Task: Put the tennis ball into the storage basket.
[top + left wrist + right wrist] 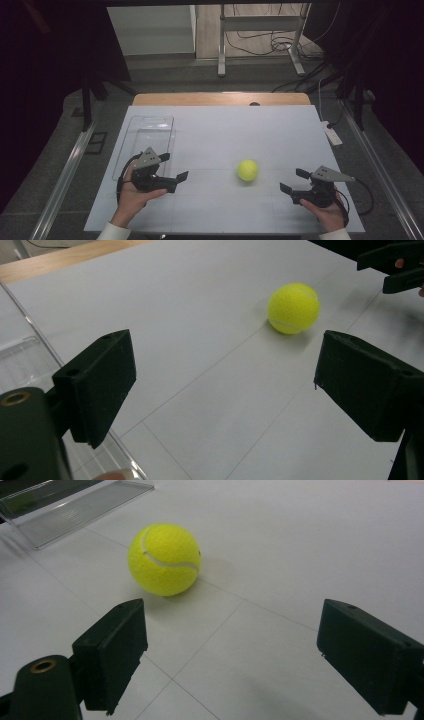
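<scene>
1. Two grippers sat low over the white table (220,125), one in each hand, with a yellow ball (247,170) resting on the table between them, nearer the right one.
2. The left gripper (172,167) had its jaws spread wide and held nothing; in the left gripper view the ball (293,308) lay ahead and off to the right of its open gap, well apart from both jaws.
3. The right gripper (294,181) was likewise wide open and empty; in the right gripper view the ball (164,559) sat near, just beyond the left jaw rather than centred in the gap.
4. A clear tray (148,135) lay flat at the table's left side, beside the left hand (134,195); whether it had a raised rim was hard to tell, as the plastic nearly vanished against the table.
5. Risks, as I judged them – the ball was free to roll, so a jaw nudging it off-centre would likely send it away across the smooth top, perhaps over an edge.
6. Closing from the present line would probably catch the ball on one jaw tip only – a pinch off its middle could squirt it out.
</scene>
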A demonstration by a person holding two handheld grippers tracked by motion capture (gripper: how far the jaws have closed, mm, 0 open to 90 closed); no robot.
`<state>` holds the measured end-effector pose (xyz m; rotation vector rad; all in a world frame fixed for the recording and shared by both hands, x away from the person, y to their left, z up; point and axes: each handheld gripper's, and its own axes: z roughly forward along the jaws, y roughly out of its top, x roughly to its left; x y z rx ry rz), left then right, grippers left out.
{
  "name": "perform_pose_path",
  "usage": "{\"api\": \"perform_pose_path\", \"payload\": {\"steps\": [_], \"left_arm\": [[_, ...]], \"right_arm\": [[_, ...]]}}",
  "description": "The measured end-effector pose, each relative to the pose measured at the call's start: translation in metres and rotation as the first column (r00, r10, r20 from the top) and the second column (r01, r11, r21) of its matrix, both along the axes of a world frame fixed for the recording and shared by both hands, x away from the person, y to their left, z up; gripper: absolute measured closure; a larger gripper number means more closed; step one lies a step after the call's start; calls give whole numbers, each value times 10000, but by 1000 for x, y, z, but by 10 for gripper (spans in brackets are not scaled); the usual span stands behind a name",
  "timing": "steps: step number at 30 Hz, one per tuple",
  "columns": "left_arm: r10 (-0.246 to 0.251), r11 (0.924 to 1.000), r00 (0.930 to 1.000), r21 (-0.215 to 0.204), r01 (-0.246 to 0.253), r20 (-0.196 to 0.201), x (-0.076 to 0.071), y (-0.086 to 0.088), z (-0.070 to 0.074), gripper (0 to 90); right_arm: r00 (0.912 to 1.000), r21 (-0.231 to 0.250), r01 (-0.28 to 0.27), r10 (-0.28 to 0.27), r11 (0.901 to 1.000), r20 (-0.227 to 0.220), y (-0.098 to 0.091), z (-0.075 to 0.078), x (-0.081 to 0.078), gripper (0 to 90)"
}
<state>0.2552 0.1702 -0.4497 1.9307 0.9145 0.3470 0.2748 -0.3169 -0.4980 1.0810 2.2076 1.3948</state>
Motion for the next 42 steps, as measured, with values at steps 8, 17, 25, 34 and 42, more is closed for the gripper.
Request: {"api": "perform_pose_path", "payload": {"steps": [8,17,25,34,42], "left_arm": [[-164,9998,9999,73,165,-33,4,-8,1,100],[-319,9994,9994,162,321,-108,12,-16,3,100],[-459,9985,9987,272,466,-242,16,-23,1,100],[-655,9970,9972,390,668,-354,20,-34,1,99],[-826,9949,9958,543,847,-389,23,-43,2,99]], "right_arm": [[10000,-2,-24,24,10000,-8,0,0,0,128],[10000,-10,-25,25,10000,-24,0,0,0,128],[10000,-31,-23,23,10000,-40,0,-1,0,128],[10000,-41,-22,22,10000,-41,0,-1,1,128],[10000,-42,-30,30,10000,-44,0,-1,1,128]]}}
